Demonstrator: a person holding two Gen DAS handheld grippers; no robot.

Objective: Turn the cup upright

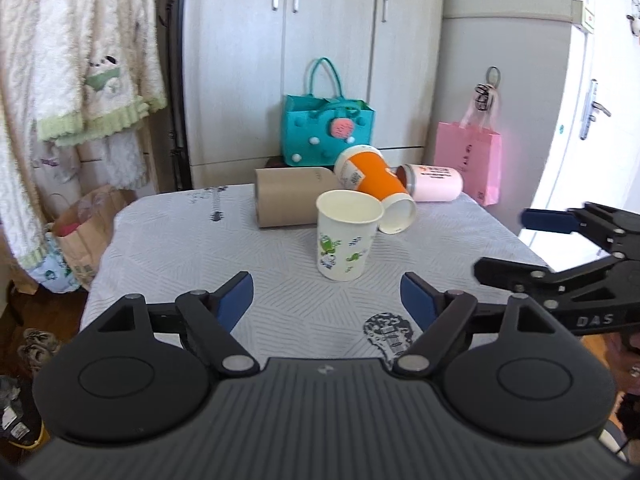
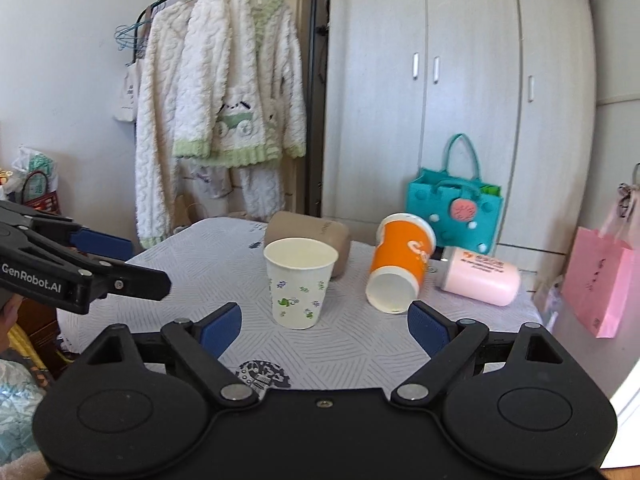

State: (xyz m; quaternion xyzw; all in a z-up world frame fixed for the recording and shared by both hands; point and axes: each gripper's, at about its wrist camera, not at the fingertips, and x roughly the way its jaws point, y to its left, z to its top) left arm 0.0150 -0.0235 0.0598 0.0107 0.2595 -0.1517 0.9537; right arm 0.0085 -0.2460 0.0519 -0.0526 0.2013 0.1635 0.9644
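A white paper cup with green prints [image 1: 346, 236] [image 2: 299, 282] stands upright, mouth up, on the table. Behind it an orange cup [image 1: 378, 192] [image 2: 400, 262] leans tilted, mouth down toward the table. A tan cup [image 1: 292, 198] [image 2: 312, 234] and a pink cup [image 1: 434, 183] [image 2: 480, 276] lie on their sides. My left gripper [image 1: 328, 300] is open and empty, just in front of the white cup; it shows from the side in the right wrist view [image 2: 120, 264]. My right gripper [image 2: 324, 326] is open and empty near the white cup; it also shows in the left wrist view [image 1: 516, 244].
The table [image 1: 200, 248] has a patterned white cloth. A teal bag [image 1: 326, 130] and a wardrobe [image 1: 312, 60] stand behind it, a pink bag [image 1: 470, 160] hangs at the right. Clothes [image 2: 224, 100] hang at the left, with bags [image 1: 80, 232] on the floor.
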